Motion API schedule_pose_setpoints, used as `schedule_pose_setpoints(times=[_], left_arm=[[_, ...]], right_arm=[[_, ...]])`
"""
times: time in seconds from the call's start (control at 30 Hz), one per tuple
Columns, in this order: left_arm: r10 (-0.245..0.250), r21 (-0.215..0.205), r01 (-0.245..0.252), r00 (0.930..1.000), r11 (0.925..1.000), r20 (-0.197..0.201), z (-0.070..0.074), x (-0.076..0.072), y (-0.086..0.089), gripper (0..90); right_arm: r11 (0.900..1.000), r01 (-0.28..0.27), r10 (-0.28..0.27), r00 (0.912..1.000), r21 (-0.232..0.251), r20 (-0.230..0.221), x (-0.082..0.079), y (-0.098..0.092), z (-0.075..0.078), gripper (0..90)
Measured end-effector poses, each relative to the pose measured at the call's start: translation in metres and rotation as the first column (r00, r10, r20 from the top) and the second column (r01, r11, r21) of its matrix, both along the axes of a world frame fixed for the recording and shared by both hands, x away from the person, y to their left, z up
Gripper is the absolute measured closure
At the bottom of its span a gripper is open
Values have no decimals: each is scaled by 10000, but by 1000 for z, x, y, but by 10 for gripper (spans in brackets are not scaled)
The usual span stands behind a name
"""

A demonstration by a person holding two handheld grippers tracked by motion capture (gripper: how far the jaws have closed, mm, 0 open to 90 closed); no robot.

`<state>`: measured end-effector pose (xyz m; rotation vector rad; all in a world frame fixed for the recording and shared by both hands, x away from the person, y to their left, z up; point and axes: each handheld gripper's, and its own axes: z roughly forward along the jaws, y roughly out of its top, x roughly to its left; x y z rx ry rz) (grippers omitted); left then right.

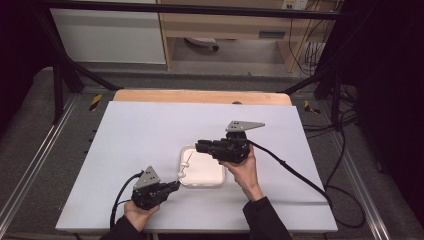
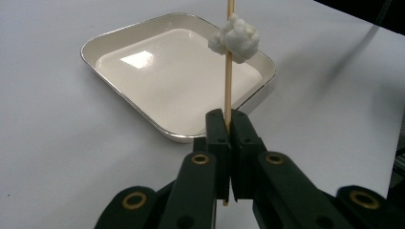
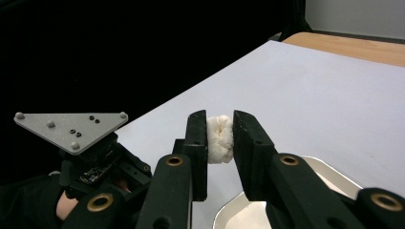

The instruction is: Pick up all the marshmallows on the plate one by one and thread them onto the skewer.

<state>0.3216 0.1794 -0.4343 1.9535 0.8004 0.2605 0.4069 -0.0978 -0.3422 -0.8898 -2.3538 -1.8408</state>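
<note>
My left gripper (image 1: 175, 185) (image 2: 228, 117) is shut on the lower end of a thin wooden skewer (image 2: 229, 90) that stands upright over the near edge of a white metal tray (image 1: 210, 173) (image 2: 162, 81). A white fluffy lump (image 2: 235, 38) (image 1: 186, 162) is threaded high on the skewer. My right gripper (image 1: 198, 146) (image 3: 219, 122) hovers over the tray's far left corner, pointing left, shut on a second white lump (image 3: 219, 139). The tray's rim (image 3: 329, 172) shows below the right jaws.
The tray sits at the middle of a white tabletop (image 1: 150, 130) with a wooden edge (image 1: 200, 96) at the back. Black cables (image 1: 295, 172) trail from both grippers. The left gripper's grey plate (image 3: 71, 127) appears in the right gripper view. Dark frame legs stand beyond the table.
</note>
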Motion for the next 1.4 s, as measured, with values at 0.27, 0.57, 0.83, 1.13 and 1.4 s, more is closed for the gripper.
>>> schedule_pose_setpoints(times=[0.27,0.57,0.83,1.13,1.4], left_arm=[[-9,-3,9,10000,10000,10,0,0,0,880],[-41,37,41,10000,10000,10,0,0,0,880],[-68,382,67,10000,9992,18,-1,0,-2,882],[-74,1029,75,10000,9947,-20,0,-1,-6,886],[-34,1296,23,10000,9916,79,1,-2,-7,886]], right_arm=[[9999,-121,119,9998,-89,-176,2,5,-7,768],[9996,-269,265,9991,-109,-343,3,9,-12,769],[9987,-492,487,9978,-92,-449,1,10,-13,769],[9971,-680,658,9960,-344,-606,0,13,-19,780],[9959,-862,840,9935,-260,-766,-2,16,-23,789]])
